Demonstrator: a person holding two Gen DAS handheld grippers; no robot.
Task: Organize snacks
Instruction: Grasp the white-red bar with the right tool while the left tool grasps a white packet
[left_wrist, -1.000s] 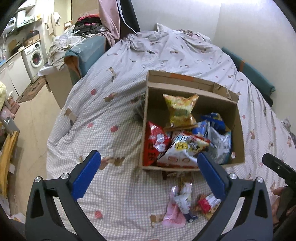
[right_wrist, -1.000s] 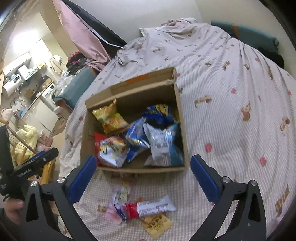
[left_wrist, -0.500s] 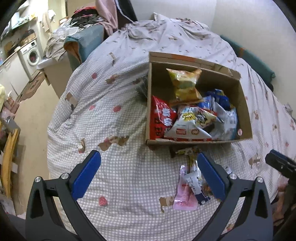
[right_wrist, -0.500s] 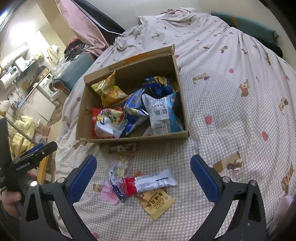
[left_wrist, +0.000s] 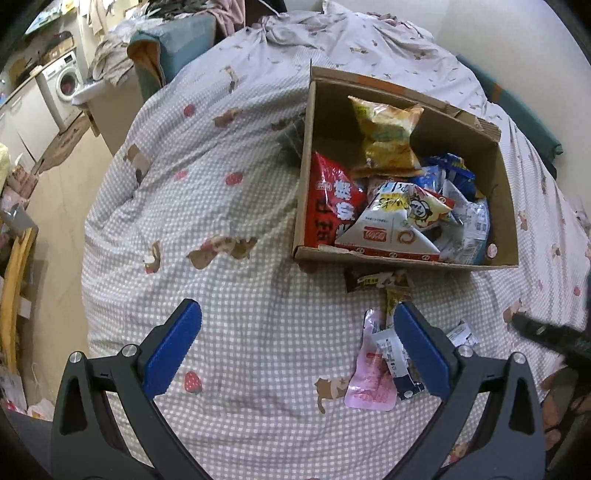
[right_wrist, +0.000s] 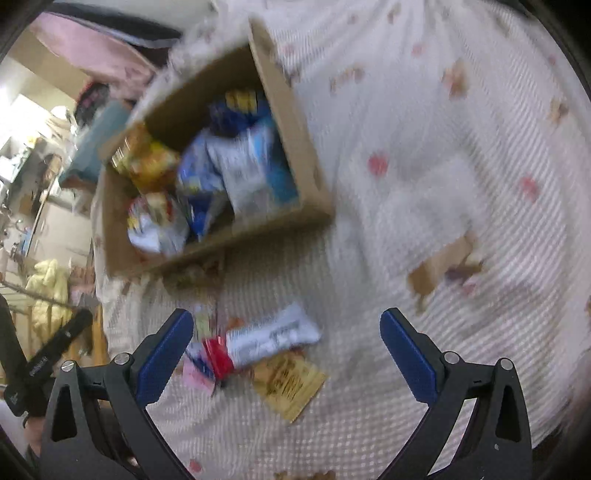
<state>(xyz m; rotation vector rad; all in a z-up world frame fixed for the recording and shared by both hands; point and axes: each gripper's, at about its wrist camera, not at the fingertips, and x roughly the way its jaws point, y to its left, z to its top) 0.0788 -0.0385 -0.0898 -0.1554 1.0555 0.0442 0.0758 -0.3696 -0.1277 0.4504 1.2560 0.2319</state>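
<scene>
A cardboard box on the bed holds several snack bags: a yellow bag, a red bag, a white bag and blue ones. Loose snacks lie on the quilt in front of the box: a pink pouch, a white-and-blue packet and a brown wrapper. My left gripper is open and empty above the quilt, left of these. In the blurred right wrist view the box, a red-and-white bar and a yellow packet show. My right gripper is open over them.
The checked quilt covers the bed, whose edge drops to the floor at left. A washing machine and a cluttered chair stand at the far left. A wall lies behind the bed.
Both grippers have pulled back and lowered towards the loose snacks in front of the box. The right wrist view is now motion-blurred and tilted. Both stay open.
</scene>
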